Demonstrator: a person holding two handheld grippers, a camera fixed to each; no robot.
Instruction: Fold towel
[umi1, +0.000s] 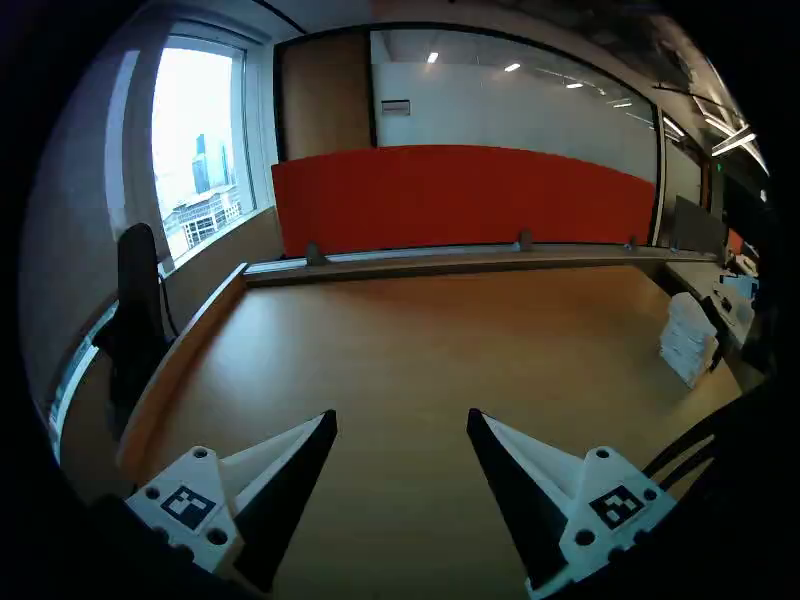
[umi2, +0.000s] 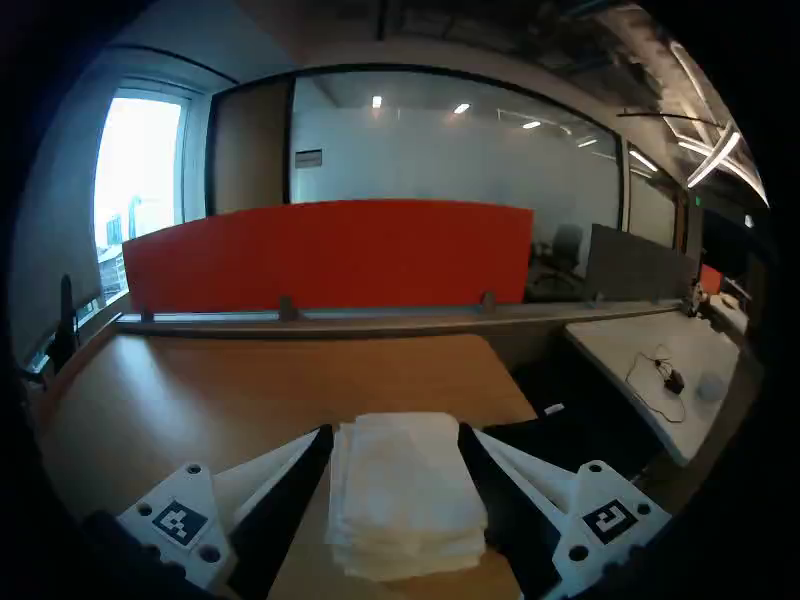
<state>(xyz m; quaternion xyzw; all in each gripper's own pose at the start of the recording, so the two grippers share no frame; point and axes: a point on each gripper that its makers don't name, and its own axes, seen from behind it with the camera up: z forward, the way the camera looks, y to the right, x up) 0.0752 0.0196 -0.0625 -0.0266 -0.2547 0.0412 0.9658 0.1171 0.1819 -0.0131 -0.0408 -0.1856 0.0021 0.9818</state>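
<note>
Inspector: State of each claw?

Assessor: The left claw (umi1: 400, 420) stood wide open over bare table (umi1: 400, 330), holding nothing; the right claw (umi2: 395, 432) was equally wide, its fingers flanking the towel stack (umi2: 405, 490); no grip was evident.

Inspector: Progress?

Assessor: The stack lay near the table's right edge; no towel was spread out; folding was judged not begun; lifting one off, laying it flat and folding remained.

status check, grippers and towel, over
Left gripper open, over the desk. Right gripper open, fingers either side of the towel stack. Stack folded, near the desk edge. Nothing seen in the way.
</note>
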